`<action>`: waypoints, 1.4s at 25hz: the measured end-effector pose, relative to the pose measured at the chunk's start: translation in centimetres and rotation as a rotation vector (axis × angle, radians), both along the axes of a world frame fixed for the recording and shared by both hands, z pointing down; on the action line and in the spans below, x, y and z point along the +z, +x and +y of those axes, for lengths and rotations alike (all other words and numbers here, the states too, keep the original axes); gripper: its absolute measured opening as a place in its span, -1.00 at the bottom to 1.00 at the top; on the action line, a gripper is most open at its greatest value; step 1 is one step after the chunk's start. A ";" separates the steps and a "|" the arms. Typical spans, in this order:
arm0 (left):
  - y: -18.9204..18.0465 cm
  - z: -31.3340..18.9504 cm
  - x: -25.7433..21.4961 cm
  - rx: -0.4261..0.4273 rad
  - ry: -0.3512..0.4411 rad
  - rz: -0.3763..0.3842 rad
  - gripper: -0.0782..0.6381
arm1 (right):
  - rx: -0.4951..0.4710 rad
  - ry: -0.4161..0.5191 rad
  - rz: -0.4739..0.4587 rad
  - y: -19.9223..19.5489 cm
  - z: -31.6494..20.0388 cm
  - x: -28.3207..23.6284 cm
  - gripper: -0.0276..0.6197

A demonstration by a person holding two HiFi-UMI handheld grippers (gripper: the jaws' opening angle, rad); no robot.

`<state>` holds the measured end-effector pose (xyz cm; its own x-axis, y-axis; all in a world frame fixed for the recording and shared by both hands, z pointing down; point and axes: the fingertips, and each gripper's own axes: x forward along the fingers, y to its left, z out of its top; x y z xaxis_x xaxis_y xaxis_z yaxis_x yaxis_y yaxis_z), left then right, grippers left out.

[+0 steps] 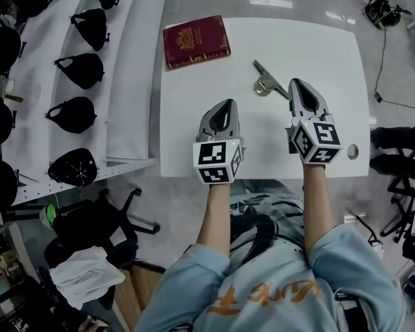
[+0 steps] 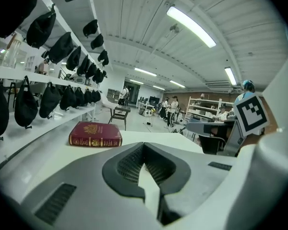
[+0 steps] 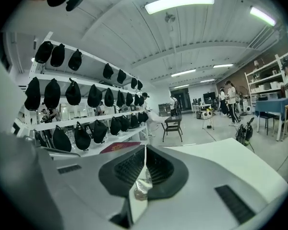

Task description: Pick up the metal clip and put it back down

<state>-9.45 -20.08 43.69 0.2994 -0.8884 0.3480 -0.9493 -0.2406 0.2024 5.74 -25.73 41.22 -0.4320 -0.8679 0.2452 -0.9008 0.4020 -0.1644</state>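
The metal clip (image 1: pixel 266 81) lies flat on the white table (image 1: pixel 325 54), its long arm running diagonally. My right gripper (image 1: pixel 294 81) hovers just right of it with its jaws together and nothing held. In the right gripper view a shiny piece of the clip (image 3: pixel 143 188) shows through the narrow slit below the closed right gripper (image 3: pixel 145 150). My left gripper (image 1: pixel 226 102) is near the table's middle, also shut and empty. The left gripper view shows that left gripper (image 2: pixel 144 147) pointing towards a red book (image 2: pixel 95 134).
The red book (image 1: pixel 196 41) lies at the table's far left corner. White shelves with several black bags (image 1: pixel 75 114) run along the left. A black office chair (image 1: pixel 100 220) stands at the near left. A small round hole (image 1: pixel 352 151) sits by the table's right edge.
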 end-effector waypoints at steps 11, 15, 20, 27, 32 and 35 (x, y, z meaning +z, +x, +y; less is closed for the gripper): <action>0.9 -2.2 3.0 0.020 -0.066 0.022 -0.72 | -0.036 -0.033 0.109 -0.7 -1.6 2.9 -0.82; 1.2 -2.7 3.9 0.020 -0.082 0.028 -0.72 | -0.077 -0.040 0.160 -1.8 -1.7 3.7 -0.82; 1.1 -2.9 5.0 0.016 -0.107 0.030 -0.72 | -0.151 -0.056 0.221 -3.3 -1.6 5.6 -0.82; -0.3 -3.3 6.2 -0.004 -0.134 0.033 -0.72 | -0.242 -0.079 0.306 -5.7 -1.5 7.9 -0.81; -0.9 -3.7 7.0 -0.014 -0.151 0.038 -0.72 | -0.285 -0.119 0.368 -6.6 -1.7 9.9 -0.58; -1.3 -4.0 7.4 -0.017 -0.161 0.041 -0.72 | -0.291 -0.139 0.423 -6.8 -1.9 11.3 -0.51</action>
